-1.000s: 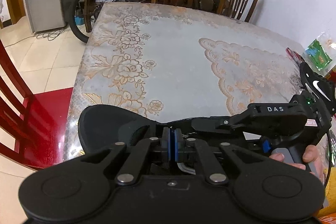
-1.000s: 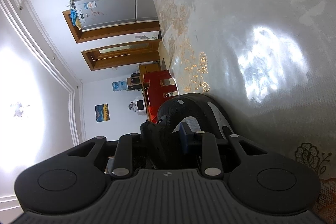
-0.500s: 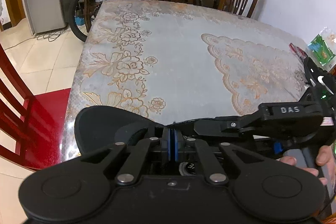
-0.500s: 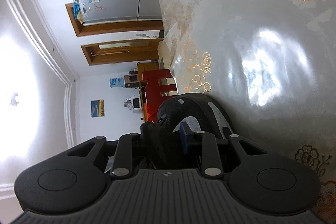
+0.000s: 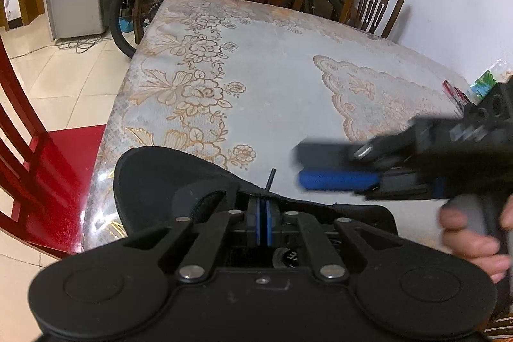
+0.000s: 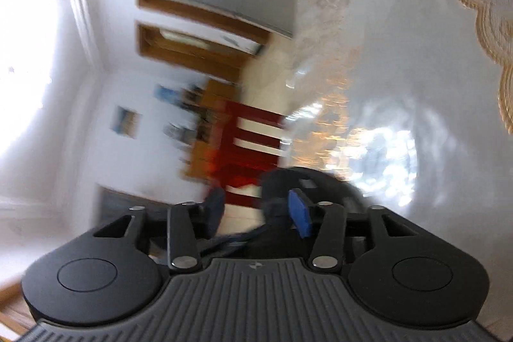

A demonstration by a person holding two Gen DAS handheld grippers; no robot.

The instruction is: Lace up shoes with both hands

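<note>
On the table (image 5: 288, 79), the left gripper (image 5: 263, 207) pinches the black shoe's (image 5: 154, 181) lace; the right gripper (image 5: 333, 169), just opening, holds nothing.

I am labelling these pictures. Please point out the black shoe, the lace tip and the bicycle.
black shoe (image 5: 150, 178): left wrist view, on its dark upper near the table's edge.
lace tip (image 5: 270, 179): left wrist view, on the thin black end standing upright.
bicycle (image 5: 120, 10): left wrist view, on its tyre.
</note>
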